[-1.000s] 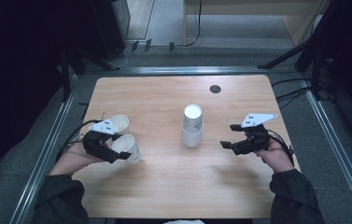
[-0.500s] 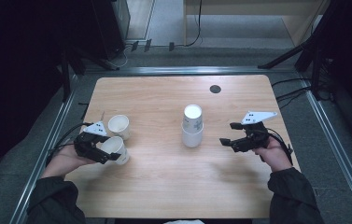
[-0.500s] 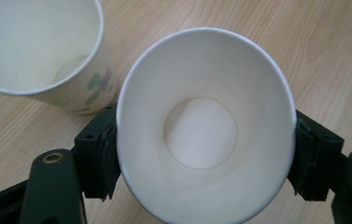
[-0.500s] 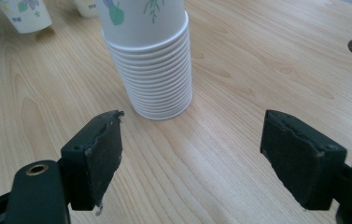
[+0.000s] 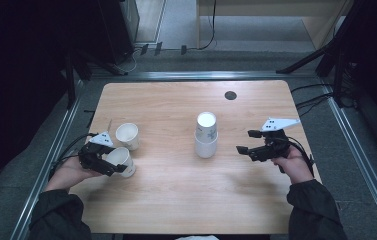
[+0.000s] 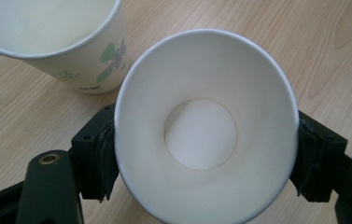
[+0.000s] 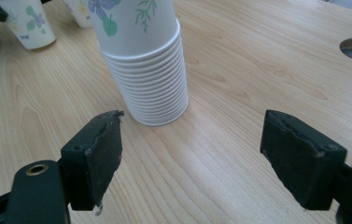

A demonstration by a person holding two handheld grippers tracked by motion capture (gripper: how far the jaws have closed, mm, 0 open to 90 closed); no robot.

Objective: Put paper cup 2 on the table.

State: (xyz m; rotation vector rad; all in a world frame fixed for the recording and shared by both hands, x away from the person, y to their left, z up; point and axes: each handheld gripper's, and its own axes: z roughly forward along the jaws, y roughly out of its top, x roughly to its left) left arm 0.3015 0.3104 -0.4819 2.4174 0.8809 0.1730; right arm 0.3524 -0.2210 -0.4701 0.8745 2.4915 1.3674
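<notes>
1. Paper cup (image 5: 121, 161) is sitting squeezed between the jaws of the left gripper (image 5: 107, 166) near the tabletop's (image 5: 176, 200) left edge; in the left gripper view the cup (image 6: 201, 130) is showing its open mouth and round bottom to the camera, with a pad pressing on each side of its wall.
2. The cup's long axis is running roughly along the gripper's own line, so the mouth is tipping back toward the hand and not standing straight up. I cannot tell whether its base is touching the wood.
3. A second cup (image 5: 127, 135) is standing upright just beside it, on the far side, its flowered wall (image 6: 71, 51) close to the held cup's rim but apart from it.
4. The stack of cups (image 5: 206, 136) is standing upside down near the middle of the tabletop, well apart from the held cup and to its right.
5. The right gripper (image 5: 248, 142) is hovering with its jaws spread wide and nothing between them, pointing at the stack (image 7: 143, 65) from the right; it is much the nearer hand to the stack.
6. My judgement: setting the held cup down upright next to its neighbour calls for tilting the left gripper until the cup's axis is vertical, while keeping clear of the neighbour's rim.
</notes>
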